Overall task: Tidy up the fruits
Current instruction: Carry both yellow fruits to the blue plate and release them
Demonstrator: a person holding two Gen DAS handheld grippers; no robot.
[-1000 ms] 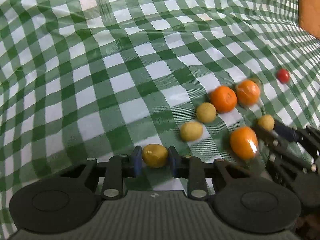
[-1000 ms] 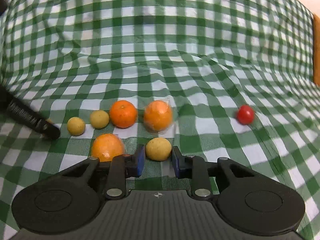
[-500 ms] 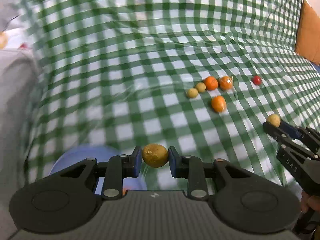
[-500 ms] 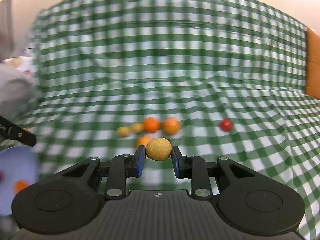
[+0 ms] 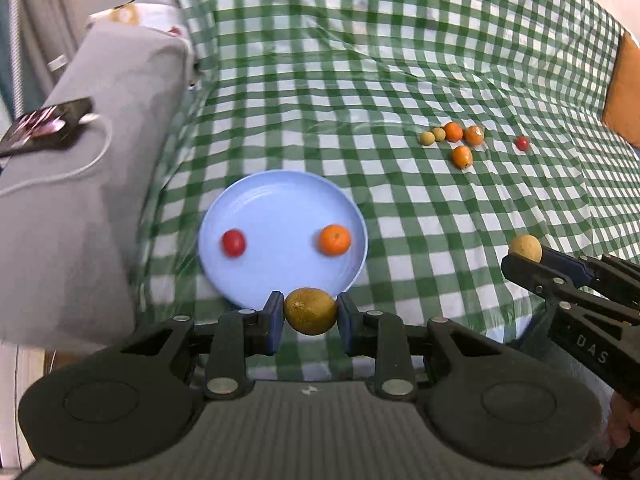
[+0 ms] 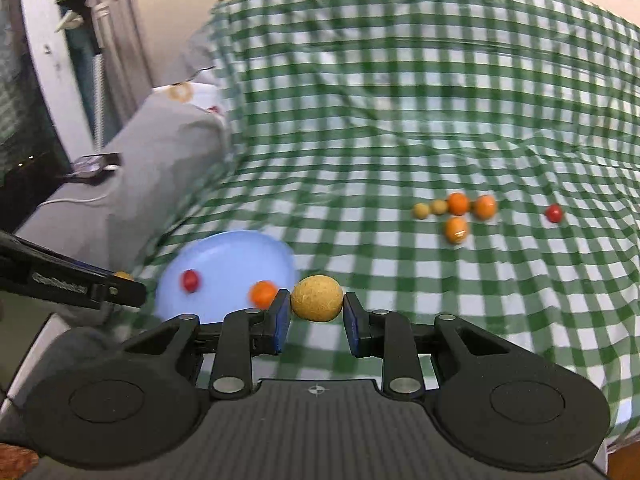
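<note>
My left gripper [image 5: 310, 312] is shut on a yellow-brown fruit [image 5: 310, 311], held just above the near rim of a blue plate [image 5: 280, 204]. The plate holds a red tomato [image 5: 233, 243] and an orange [image 5: 334, 239]. My right gripper [image 6: 317, 300] is shut on a tan round fruit [image 6: 317, 298], to the right of the plate [image 6: 224, 256]; it also shows in the left wrist view [image 5: 525, 247]. On the cloth farther off lie two small yellow fruits [image 5: 432, 136], three oranges [image 5: 462, 156] and a red tomato [image 5: 521, 143].
A green-and-white checked cloth [image 5: 400, 60] covers the surface. A grey cushioned armrest [image 5: 80, 152] stands left of the plate, with a phone [image 5: 44, 126] and a white cable on it. An orange cushion [image 5: 624, 92] sits at the far right.
Both grippers have lifted their fruits and pulled back left from the fruit cluster. The blue plate has come into view under the left gripper.
</note>
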